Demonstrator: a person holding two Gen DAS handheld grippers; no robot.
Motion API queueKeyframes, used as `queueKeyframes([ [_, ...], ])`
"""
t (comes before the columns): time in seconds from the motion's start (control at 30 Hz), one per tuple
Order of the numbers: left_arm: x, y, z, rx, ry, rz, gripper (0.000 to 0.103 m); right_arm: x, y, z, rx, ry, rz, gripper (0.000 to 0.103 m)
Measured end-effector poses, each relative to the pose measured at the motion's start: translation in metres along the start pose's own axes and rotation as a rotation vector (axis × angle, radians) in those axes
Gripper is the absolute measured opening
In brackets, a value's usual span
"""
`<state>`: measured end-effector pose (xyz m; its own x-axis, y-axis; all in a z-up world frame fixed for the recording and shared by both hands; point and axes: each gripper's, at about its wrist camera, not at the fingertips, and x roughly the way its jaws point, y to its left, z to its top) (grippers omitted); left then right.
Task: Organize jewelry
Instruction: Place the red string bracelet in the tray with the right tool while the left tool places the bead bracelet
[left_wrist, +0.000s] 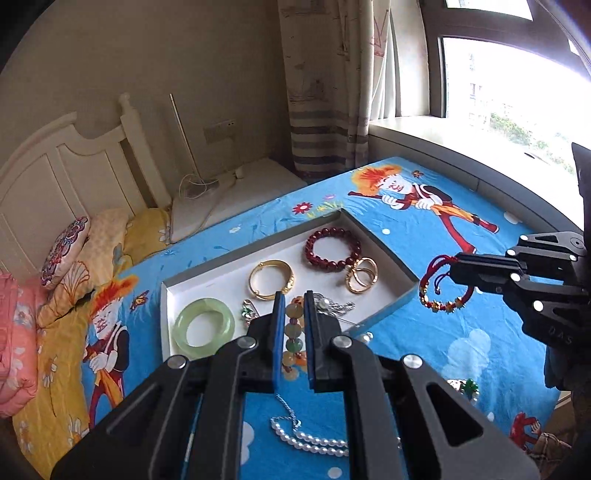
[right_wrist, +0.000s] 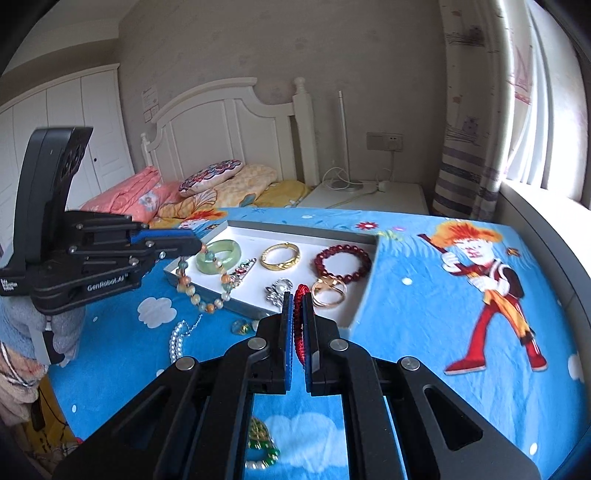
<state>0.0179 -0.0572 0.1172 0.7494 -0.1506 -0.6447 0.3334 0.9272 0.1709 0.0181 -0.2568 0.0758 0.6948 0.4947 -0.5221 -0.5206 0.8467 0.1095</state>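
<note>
- White cardboard tray (left_wrist: 388, 254) lies on a blue cartoon-print bedsheet (left_wrist: 461, 354); it is the landmark for everything below.
- Inside the tray, counted: one pale green jade bangle (left_wrist: 204, 329), one gold bangle (left_wrist: 271, 283), one dark red bead bracelet (left_wrist: 333, 250), one cluster of thin gold rings (left_wrist: 362, 279) touching the red beads, one silver brooch-like piece (right_wrist: 277, 290), and one small multicoloured pin (right_wrist: 243, 268) beside the jade bangle.
- Outside the tray, on the sheet near its front edge: one white pearl strand (left_wrist: 310, 439), one green-and-gold piece (right_wrist: 261, 441), and a few loose glassy stones (right_wrist: 242, 326).
- Left gripper (left_wrist: 294, 334) reaches level over the tray's near-left corner, fingers clenched on one multicoloured stone bead bracelet (right_wrist: 201, 291), which hangs in a loop over the tray edge.
- Right gripper (right_wrist: 298, 328) hovers at the tray's near-right corner, pointing toward the tray, fingers clamped on one red cord bracelet (left_wrist: 441, 286) with small gold beads; the bracelet dangles in the air just outside the tray's right edge.
</note>
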Motion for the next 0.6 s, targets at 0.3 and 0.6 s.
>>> queueKeyframes([
  [0.3, 0.043, 0.048, 0.029, -0.042, 0.028, 0.055, 0.009, 0.058, 0.032, 0.030, -0.032, 0.053, 0.083, 0.005],
  [0.6, 0.087, 0.071, 0.049, -0.086, 0.040, 0.014, 0.009, 0.118, 0.047, 0.037, 0.002, 0.149, 0.165, 0.005],
])
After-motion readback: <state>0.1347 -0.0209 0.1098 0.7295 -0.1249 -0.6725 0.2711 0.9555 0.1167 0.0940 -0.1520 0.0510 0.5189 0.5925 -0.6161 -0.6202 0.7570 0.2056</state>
